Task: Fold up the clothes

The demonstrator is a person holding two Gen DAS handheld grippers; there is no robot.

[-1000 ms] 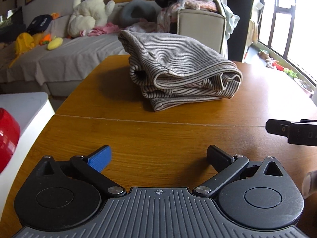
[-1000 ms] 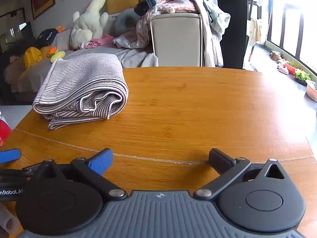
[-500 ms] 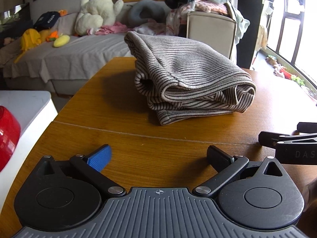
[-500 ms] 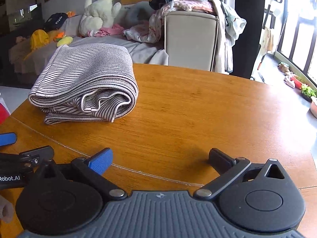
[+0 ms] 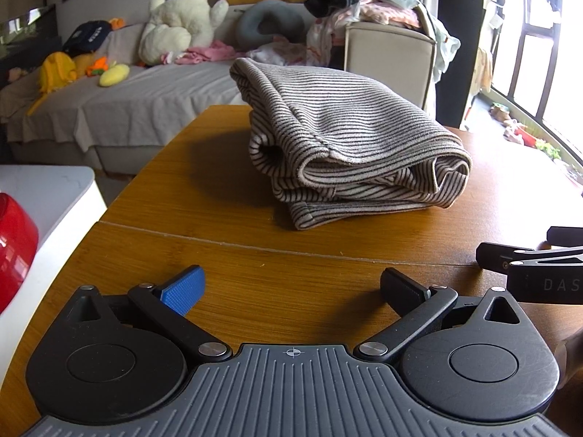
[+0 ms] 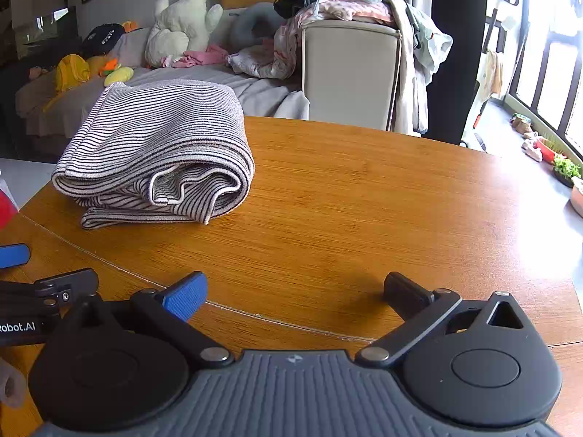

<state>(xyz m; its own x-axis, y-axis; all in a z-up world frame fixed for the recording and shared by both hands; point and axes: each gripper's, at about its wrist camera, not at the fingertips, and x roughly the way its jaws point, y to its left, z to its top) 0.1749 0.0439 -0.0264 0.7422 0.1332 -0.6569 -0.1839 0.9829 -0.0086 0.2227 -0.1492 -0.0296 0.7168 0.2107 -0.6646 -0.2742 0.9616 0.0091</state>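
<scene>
Your grey-and-white striped knit garment point(image 5: 349, 145) lies folded in a thick bundle on the round wooden tabletop point(image 6: 364, 218), ahead of both tools. Your left tool point(image 5: 291, 286) and right tool point(image 6: 295, 289) are spread wide, holding nothing. The fold looks finished; next, fetch another piece.

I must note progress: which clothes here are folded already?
Only the striped garment on the wooden table; the clothes on the beige chair lie heaped.
</scene>
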